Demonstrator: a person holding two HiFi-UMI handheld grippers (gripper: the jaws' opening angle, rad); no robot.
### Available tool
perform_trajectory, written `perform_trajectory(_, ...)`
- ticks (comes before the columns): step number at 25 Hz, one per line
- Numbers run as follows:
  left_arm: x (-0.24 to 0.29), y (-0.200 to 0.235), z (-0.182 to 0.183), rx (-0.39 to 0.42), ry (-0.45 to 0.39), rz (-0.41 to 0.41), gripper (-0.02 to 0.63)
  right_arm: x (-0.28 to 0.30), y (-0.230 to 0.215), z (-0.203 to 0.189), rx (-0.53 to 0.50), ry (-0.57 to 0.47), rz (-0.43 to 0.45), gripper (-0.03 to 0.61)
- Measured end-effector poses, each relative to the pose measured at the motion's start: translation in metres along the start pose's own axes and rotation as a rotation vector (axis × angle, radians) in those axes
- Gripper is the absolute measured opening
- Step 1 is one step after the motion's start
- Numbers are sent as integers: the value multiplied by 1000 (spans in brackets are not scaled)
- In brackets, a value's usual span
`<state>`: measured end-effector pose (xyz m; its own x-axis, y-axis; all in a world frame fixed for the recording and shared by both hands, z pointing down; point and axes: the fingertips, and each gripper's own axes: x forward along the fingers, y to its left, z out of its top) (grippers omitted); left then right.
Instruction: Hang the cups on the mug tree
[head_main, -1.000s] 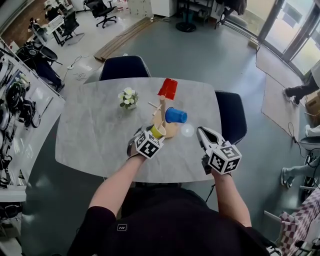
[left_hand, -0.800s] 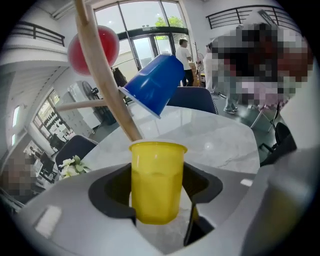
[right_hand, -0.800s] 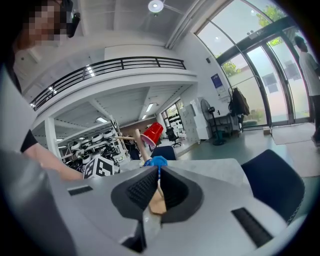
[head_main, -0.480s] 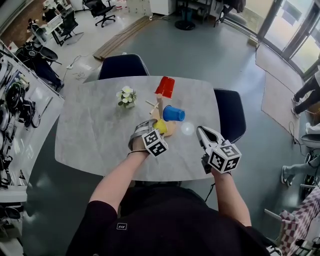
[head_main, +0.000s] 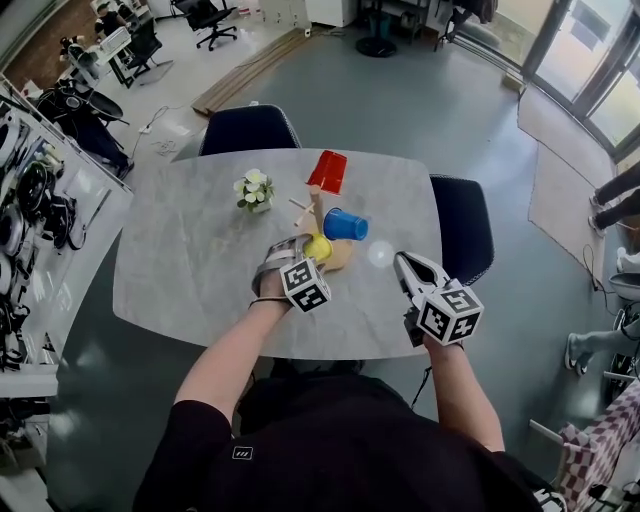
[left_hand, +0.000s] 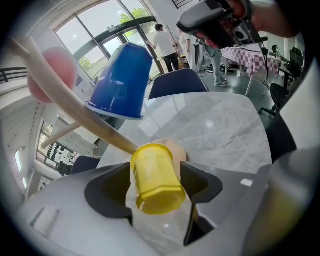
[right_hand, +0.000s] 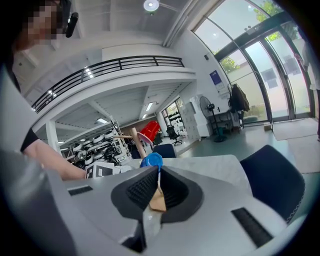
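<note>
Since one second earlier, the left gripper (head_main: 306, 258) has rolled about its own axis and edged toward the mug tree (head_main: 340, 262). The yellow cup (head_main: 319, 247) then showed its open mouth to the head view. It now shows its closed bottom there.

**Tool state.** The left gripper's jaws are clamped on the yellow cup, one pad against each side wall. The right gripper (head_main: 403, 263) has its jaws together with nothing between them. It hangs over the table (head_main: 190, 260) at 4 o'clock from the tree, well apart from it.

**Position of parts.**
- The red cup (head_main: 328, 172) is hung at 12 o'clock on the tree.
- The blue cup (head_main: 346, 225) is hung at 3 o'clock.
- The yellow cup sits at 6 o'clock, low and just beside the foot of the trunk (left_hand: 95, 125).
- A bare peg (head_main: 301, 208) projects at 10 o'clock.

**Step in hand.** Judged from this layout, the third and last cup is being presented to the tree. No view shows a peg inside its mouth.

**Next move.** It probably calls for lifting the cup to the bare peg, lining its mouth up with the peg tip and sliding it on. The jaws should part only once the peg carries the cup.
</note>
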<state>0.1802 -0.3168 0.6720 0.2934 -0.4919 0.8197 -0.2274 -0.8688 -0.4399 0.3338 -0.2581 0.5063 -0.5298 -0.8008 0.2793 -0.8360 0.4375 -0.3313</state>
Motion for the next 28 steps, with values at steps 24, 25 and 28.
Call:
perform_trajectory(24, -173, 80, -68, -561, -567, -158, 299, 75, 129, 58, -119, -101, 16, 20)
perform_trajectory(25, -180, 86, -76, -552, -579, -141, 298, 80, 140, 60, -123, -108, 18, 20)
perform_trajectory(28, -205, 101, -96, -492, -612, -75, 298, 92, 170, 68, -143, -138, 15, 19)
